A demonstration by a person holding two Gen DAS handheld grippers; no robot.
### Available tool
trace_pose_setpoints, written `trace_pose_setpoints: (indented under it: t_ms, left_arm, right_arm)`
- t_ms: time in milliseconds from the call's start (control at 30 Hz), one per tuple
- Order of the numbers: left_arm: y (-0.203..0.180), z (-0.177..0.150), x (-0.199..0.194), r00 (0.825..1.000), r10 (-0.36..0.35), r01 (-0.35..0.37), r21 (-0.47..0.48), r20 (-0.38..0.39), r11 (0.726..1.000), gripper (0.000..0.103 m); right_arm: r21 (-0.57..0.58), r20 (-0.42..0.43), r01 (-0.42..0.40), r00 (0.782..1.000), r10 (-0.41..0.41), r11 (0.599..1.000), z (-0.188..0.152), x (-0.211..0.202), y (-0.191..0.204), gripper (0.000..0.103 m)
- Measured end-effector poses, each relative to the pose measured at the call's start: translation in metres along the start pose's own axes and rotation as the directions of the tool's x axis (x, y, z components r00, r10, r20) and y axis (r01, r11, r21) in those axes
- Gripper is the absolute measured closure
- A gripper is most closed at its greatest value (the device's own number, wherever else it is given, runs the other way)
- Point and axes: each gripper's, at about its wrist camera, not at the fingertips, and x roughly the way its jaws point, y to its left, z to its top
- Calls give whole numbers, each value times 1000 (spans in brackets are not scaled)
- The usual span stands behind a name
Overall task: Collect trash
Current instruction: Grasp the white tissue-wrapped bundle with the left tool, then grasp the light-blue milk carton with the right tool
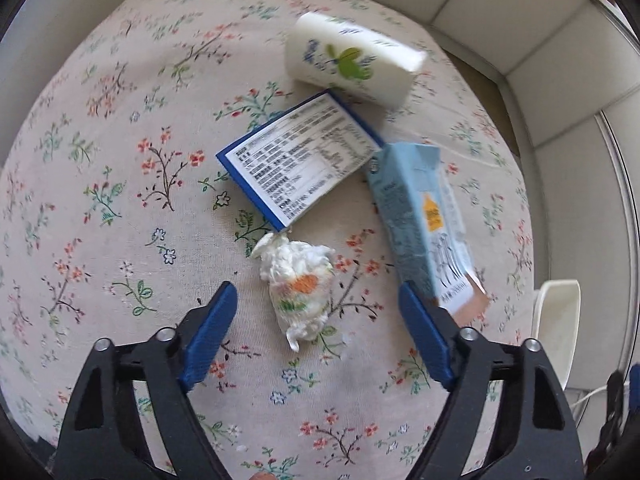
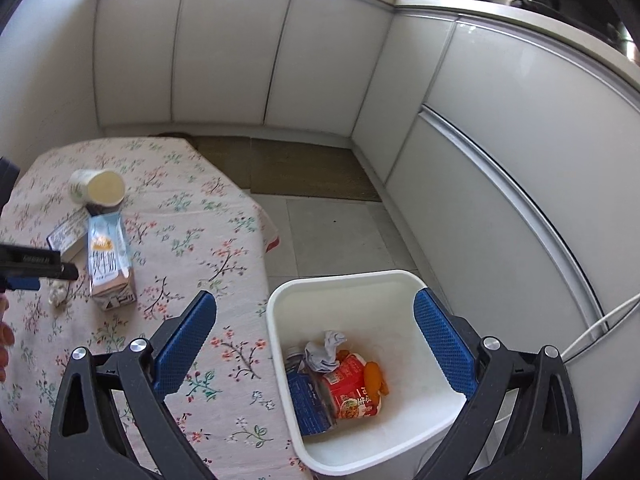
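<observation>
A crumpled white napkin [image 1: 298, 287] with orange and green print lies on the floral tablecloth [image 1: 120, 160], between the blue pads of my left gripper [image 1: 318, 304], which is open and does not touch it. Beyond it lie a flat blue-and-white box [image 1: 298, 160], a light blue milk carton [image 1: 424, 224] and a tipped white paper cup [image 1: 352, 60]. My right gripper [image 2: 316, 312] hangs open and empty over the white trash bin [image 2: 340, 288], which holds a red packet [image 2: 352, 388], a blue carton and a wad of paper. In the right wrist view the carton [image 2: 108, 260], cup [image 2: 98, 192] and napkin [image 2: 58, 296] show at left.
The bin stands on the tiled floor right of the table edge [image 2: 264, 264]. White cabinets [image 2: 240, 60] line the back and right. A brown mat [image 2: 300, 176] lies on the floor behind. A white cable [image 2: 600, 324] runs by the bin. A person's fingers [image 2: 5, 344] show at left.
</observation>
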Motion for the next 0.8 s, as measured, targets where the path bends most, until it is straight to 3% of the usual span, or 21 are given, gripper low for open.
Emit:
trace_pose_setpoints:
  t_ms: [167, 300, 533, 667, 800]
  left_arm:
    - [-7, 1, 11, 999, 43, -43, 31, 10, 999, 42]
    - [-17, -2, 12, 996, 83, -86, 105, 33, 991, 72]
    - [-5, -9, -7, 998, 35, -44, 167, 58, 985, 73]
    - [12, -8, -45, 994, -32, 16, 154, 107, 988, 73]
    - [35, -8, -91, 978, -71, 43, 142, 198, 989, 73]
  right_arm:
    - [-5, -17, -6, 1000, 6, 1000, 0, 5, 4, 7]
    - [1, -33, -27, 999, 27, 1000, 3, 11, 10, 7]
    - [3, -78, -171, 982, 171, 985, 10, 27, 42, 7]
    - [-16, -152, -319, 937, 313, 948, 17, 43, 77, 7]
    - [-91, -179, -404, 906, 384, 910, 30, 58, 117, 7]
